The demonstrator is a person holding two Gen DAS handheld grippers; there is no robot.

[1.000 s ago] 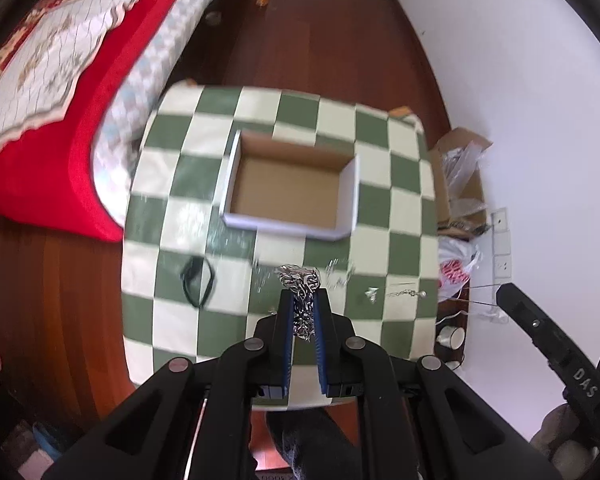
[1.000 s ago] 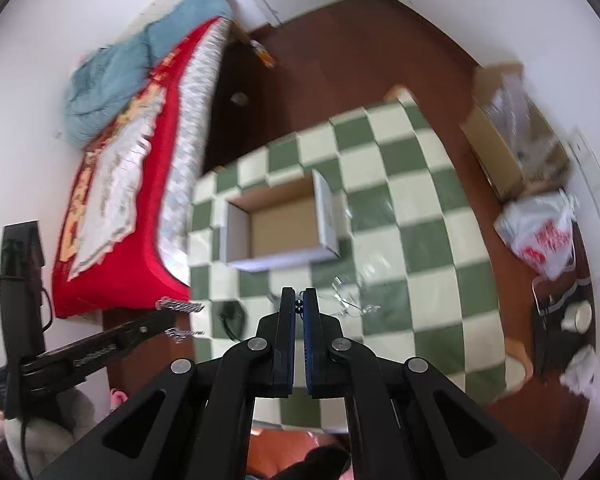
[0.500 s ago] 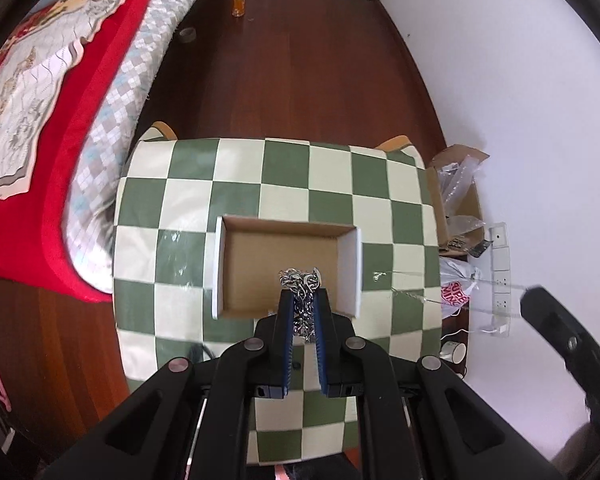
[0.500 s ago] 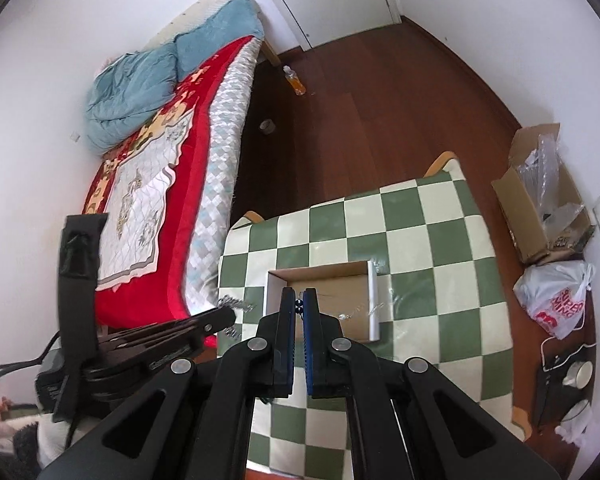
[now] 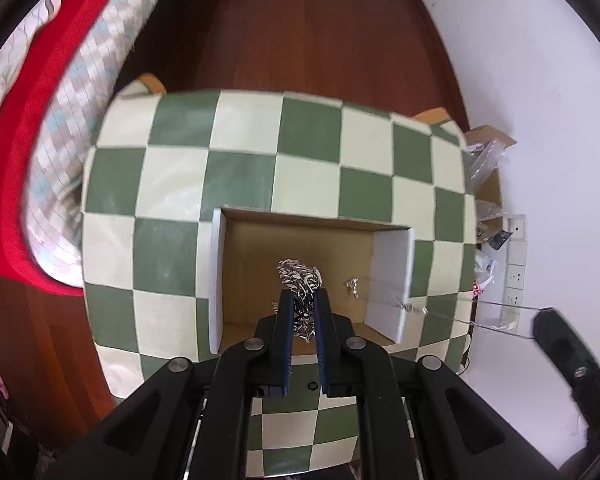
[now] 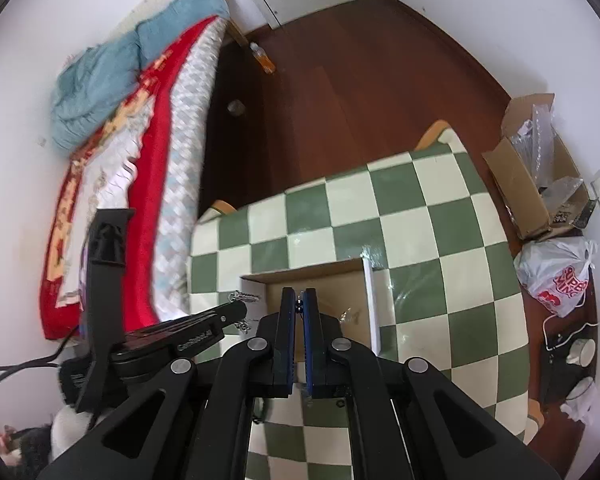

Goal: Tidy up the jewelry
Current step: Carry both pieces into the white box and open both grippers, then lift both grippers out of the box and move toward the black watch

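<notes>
A bunched silver chain [image 5: 299, 276] hangs pinched between the blue-padded fingers of the left gripper [image 5: 303, 300], its chunky links spilling out in a clump above the fingertips and trailing down the narrow gap between the pads. That gripper is held above the near part of an open cardboard box [image 5: 392, 276], pointing forward and down into it, so the chain sits over the brown floor of the box rather than on it. The jaws are clenched tight on the chain, with only the width of the links between them. The box has white outer walls and a plain brown inside, and lies on a table [image 5: 172, 184] covered in a green and cream checked cloth. Just to the right of the chain a small silver piece [image 5: 352, 286] shows over the box floor, strung on a very thin line that runs off to the right toward the tip of the right gripper [image 6: 299, 300]. Seen from its own camera, the right gripper also points down at the box from above, its jaws nearly closed around something tiny and dark at the tips; it is too small to tell what. In that view the left gripper comes in from the left, the chain showing at its tip beside the box's left edge. A bed with a red quilt [image 6: 152, 184] stands beside the table on a dark wood floor [image 6: 340, 92].
</notes>
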